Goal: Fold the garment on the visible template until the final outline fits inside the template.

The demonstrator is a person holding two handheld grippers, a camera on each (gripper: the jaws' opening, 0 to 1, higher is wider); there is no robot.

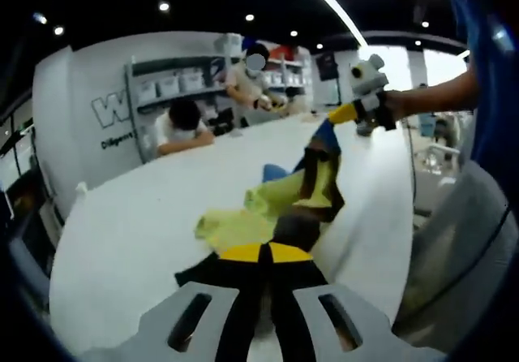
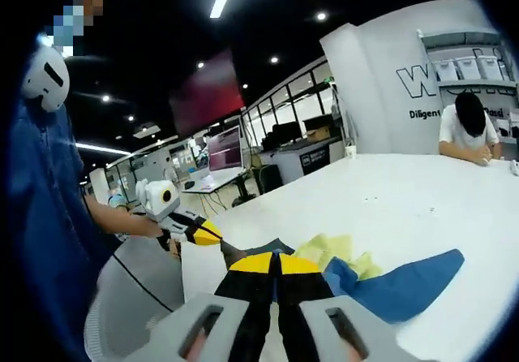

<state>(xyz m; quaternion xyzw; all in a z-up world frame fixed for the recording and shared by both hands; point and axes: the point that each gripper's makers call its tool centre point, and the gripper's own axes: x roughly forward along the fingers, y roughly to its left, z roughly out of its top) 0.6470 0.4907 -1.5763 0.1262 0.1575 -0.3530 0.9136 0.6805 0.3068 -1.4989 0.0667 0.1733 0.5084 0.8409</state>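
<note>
The garment (image 1: 276, 196), in yellow-green, black and blue, hangs stretched above the white table (image 1: 122, 232) between my two grippers. In the left gripper view my left gripper (image 1: 260, 253) is shut on its black near end, yellow tips together. At the upper right, the right gripper (image 1: 345, 113) holds the blue far end, raised in a person's hand. In the right gripper view my right gripper (image 2: 276, 263) is shut on the fabric. A blue part of the garment (image 2: 405, 285) trails right over the table (image 2: 389, 200). The left gripper (image 2: 207, 234) sits just to the left, also gripping cloth.
A person (image 1: 182, 127) sits slumped at the table's far edge, and another stands behind by shelves (image 1: 170, 82). The holder's blue sleeve (image 2: 49, 216) is at the left of the right gripper view. The table's near edge (image 2: 190, 273) runs under the grippers.
</note>
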